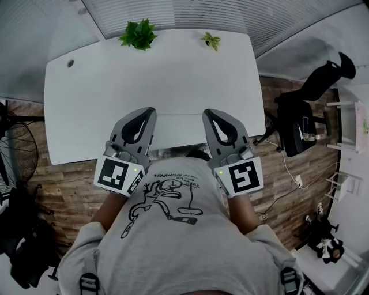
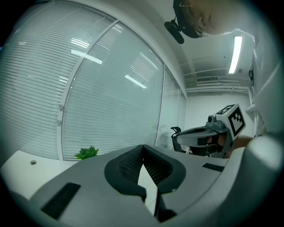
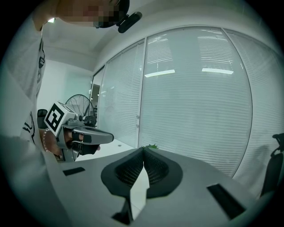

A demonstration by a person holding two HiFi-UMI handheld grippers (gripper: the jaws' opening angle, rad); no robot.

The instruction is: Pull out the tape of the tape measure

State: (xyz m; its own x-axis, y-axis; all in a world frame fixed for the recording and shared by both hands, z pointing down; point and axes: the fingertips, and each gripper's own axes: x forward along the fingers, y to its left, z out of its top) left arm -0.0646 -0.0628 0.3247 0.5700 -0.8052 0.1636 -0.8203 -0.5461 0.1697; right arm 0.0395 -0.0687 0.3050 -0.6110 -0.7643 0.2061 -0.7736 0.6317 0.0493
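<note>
A white bench (image 1: 173,80) with rounded corners is filling the middle of the head view. Its smooth, matte top is lying open from the near edge to the far edge. At that far edge a bushy green plant (image 1: 138,34) is standing to the left and a smaller pale sprig (image 1: 211,40) to the right, well apart. A small round hole (image 1: 70,63) is sitting near the bench's far left corner. Ribbed white blinds (image 1: 219,14) are curving behind the far edge. Brown wood-plank floor (image 1: 69,178) is showing on both sides, with a wire-cage fan (image 1: 17,152) at the left and a black office chair (image 1: 311,98) at the right, both clear of the bench.

I am holding the left hand-held gripper (image 1: 151,110) and the right hand-held gripper (image 1: 207,112) side by side, close to my chest. Their tips are reaching over the near edge, with a gap between them. Both are grey moulded plastic with black textured pads. Each is carrying a marker cube, one on the left (image 1: 118,174) and one on the right (image 1: 242,177). In each gripper view the jaws are meeting at the tips, clenched with nothing between them.

I am not finding the tape measure in any view.
</note>
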